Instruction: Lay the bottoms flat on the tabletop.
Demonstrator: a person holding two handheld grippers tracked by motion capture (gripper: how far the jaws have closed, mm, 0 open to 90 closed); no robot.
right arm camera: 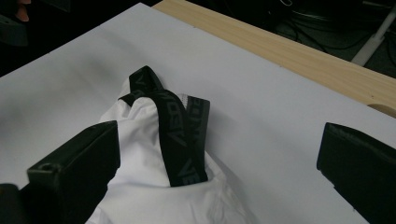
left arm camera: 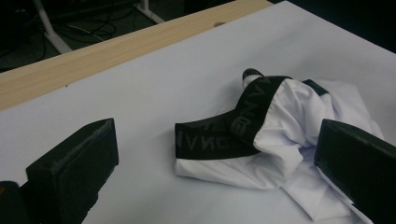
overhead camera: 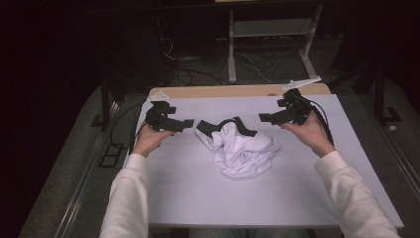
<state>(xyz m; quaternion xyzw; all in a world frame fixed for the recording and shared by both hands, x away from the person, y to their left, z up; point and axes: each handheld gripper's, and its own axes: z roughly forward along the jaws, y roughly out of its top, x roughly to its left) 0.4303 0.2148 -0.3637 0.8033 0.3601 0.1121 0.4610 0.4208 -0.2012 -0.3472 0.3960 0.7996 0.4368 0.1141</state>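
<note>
A crumpled white cloth garment with a black lettered waistband (overhead camera: 242, 148) lies in a heap near the middle of the white table (overhead camera: 198, 198), its waistband (left arm camera: 219, 133) toward the far left of the heap; a bare wooden strip (overhead camera: 223, 91) runs along the table's far edge. The left gripper (overhead camera: 185, 124) is held just left of the garment, jaws spread wide with nothing between them; the right gripper (overhead camera: 265, 118) is held just right of it toward the far side, jaws likewise parted and gripping nothing, neither one touching the cloth.

Garment (overhead camera: 241, 147) on table (overhead camera: 198, 198), between both grippers
</note>
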